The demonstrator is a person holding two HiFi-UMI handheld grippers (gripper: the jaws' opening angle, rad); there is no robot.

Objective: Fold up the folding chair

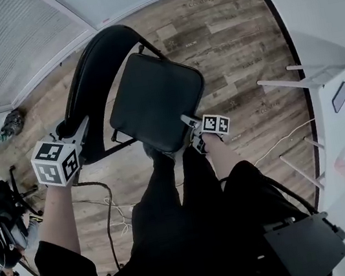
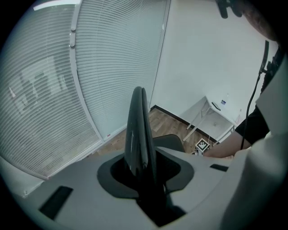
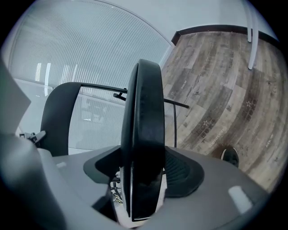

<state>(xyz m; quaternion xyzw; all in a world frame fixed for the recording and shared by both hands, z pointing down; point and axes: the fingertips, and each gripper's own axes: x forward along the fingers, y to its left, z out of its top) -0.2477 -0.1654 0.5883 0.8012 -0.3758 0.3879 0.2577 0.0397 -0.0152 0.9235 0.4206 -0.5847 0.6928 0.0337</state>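
The black folding chair stands on the wood floor in front of me. In the head view its padded seat is tilted up and its curved backrest arcs to the left. My left gripper is shut on the backrest's near end; in the left gripper view the thin backrest edge rises between the jaws. My right gripper is shut on the seat's front edge; in the right gripper view the thick seat edge fills the jaws, with the backrest to the left.
A white table with thin legs stands by the right wall. Cables trail on the floor near my legs. Black gear sits at the far left. Window blinds run along the back left.
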